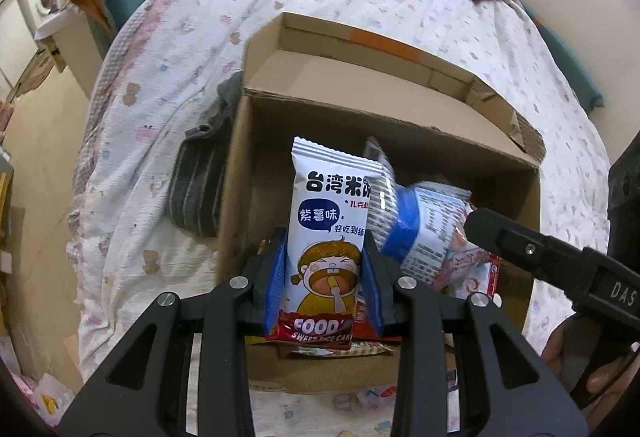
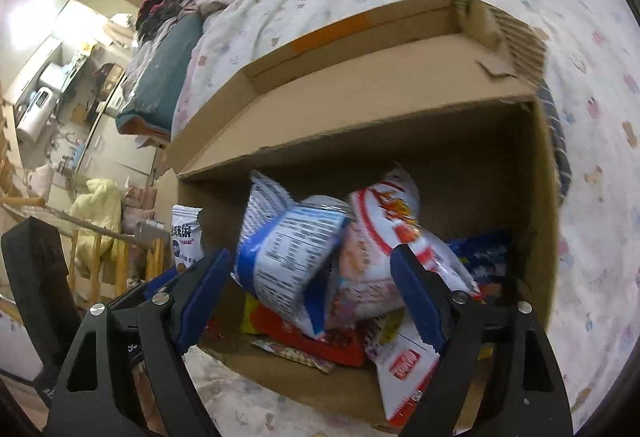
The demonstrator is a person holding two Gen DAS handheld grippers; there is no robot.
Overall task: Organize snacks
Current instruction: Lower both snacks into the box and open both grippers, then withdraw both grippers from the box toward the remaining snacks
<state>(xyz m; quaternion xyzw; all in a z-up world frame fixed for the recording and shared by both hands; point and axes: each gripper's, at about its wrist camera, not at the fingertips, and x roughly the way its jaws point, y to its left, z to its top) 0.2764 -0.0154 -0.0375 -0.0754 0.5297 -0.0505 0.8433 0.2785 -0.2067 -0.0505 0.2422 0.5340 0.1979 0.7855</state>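
Over the open brown cardboard box (image 1: 400, 109) on the patterned bed (image 1: 168, 85), the left gripper (image 1: 325, 279) fingers clamp an upright white rice-cake packet (image 1: 326, 233). The right gripper (image 2: 312, 297) fingers stand wide, unclamped, with a blue-and-white snack packet (image 2: 284, 253) between them, above other packets in the box.

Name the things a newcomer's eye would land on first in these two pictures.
First, the white rice cake packet with a cartoon child, clamped upright in the left gripper above the open cardboard box on the bed. Then the blue-and-white snack bag, loose between the right gripper's open jaws, over other snacks.
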